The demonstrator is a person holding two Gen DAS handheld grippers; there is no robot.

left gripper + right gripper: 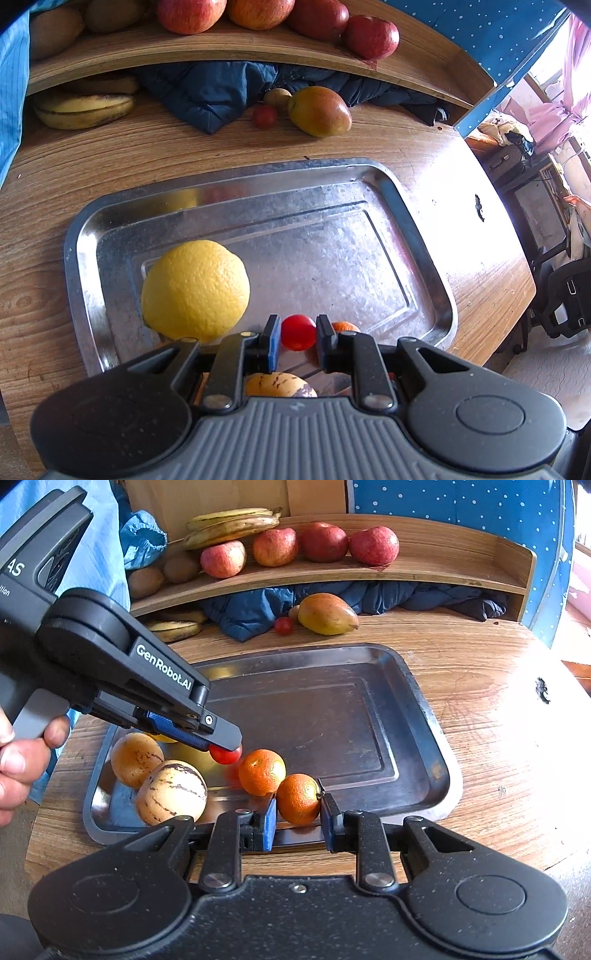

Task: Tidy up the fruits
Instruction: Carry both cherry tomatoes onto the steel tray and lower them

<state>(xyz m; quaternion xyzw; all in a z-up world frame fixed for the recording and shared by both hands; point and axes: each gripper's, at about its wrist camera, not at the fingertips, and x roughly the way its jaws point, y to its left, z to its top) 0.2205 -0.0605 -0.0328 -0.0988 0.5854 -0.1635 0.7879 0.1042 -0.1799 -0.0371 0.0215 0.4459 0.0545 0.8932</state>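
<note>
A steel tray (pixel 332 221) (pixel 332 720) lies on the wooden table. My left gripper (pixel 297 325) (pixel 226 748) is shut on a small red tomato (pixel 297 334) (pixel 225 756), held just above the tray's near left part. Beside it sits a large yellow citrus fruit (pixel 195 290). My right gripper (pixel 298 812) is shut on a mandarin (pixel 297 797) at the tray's front edge. A second mandarin (pixel 262 771) lies just behind it. Two striped yellow melons (pixel 171 792) (pixel 136 755) rest in the tray's front left corner.
A wooden shelf (pixel 424 572) at the back carries apples (pixel 321 541), bananas (pixel 232 522) and kiwis (pixel 181 568). Under it lie a mango (pixel 327 613), another small tomato (pixel 283 625), blue cloth (pixel 251 613) and bananas (pixel 173 627). A hand (pixel 22 760) holds the left gripper.
</note>
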